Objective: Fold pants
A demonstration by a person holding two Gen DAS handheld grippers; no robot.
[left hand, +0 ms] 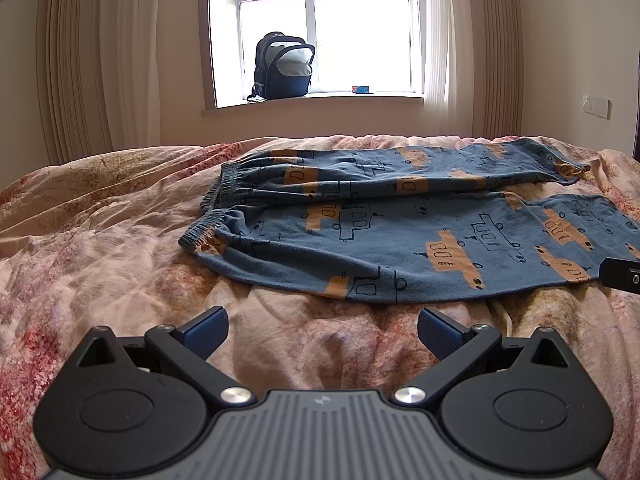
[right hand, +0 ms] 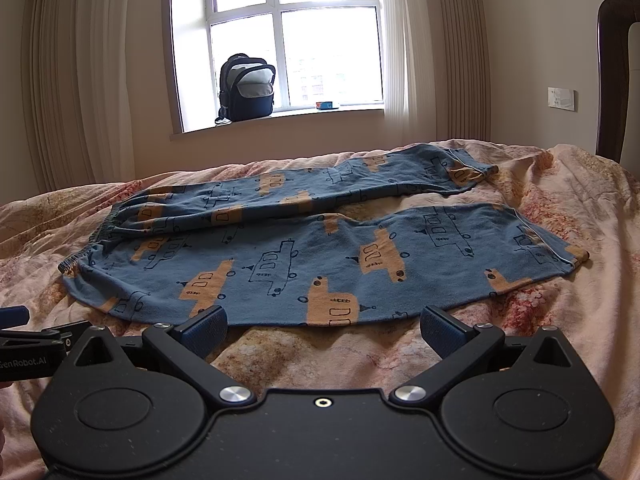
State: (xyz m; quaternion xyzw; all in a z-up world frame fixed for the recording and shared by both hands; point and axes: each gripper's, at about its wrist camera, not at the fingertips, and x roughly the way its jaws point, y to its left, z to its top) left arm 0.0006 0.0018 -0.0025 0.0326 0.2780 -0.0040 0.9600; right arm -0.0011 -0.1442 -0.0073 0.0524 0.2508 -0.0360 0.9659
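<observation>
Left gripper [left hand: 322, 330] nearest, low over the bedspread [left hand: 100, 240], jaws spread wide, nothing between the blue pads [left hand: 206, 330], just rumpled floral cover. It sits short of the near hem of the pants [left hand: 400, 240], not touching them. In the right wrist view the left gripper pokes in at the far left edge.

Right gripper [right hand: 323, 330] beside it, also gaping fully, empty; its left pad [right hand: 206, 328] sits right at the near edge of the pants [right hand: 320, 256], contact can't be confirmed. Its tip shows at the far right edge of the left wrist view.

Pants: blue with orange and outlined vehicle print, laid flat across the bed, unfolded. Elastic waistband [right hand: 86, 254] to the left, two legs running right and slightly apart, cuffs [right hand: 576, 256] at the right end. Near leg lies flatter, far leg more bunched.

Behind: curtains [left hand: 80, 60] either side of a window [left hand: 316, 28], dark backpack [left hand: 282, 66] open on the sill, small box [left hand: 362, 89] to its right, wall switch plate [right hand: 562, 98], dark headboard [right hand: 612, 72] at far right.
</observation>
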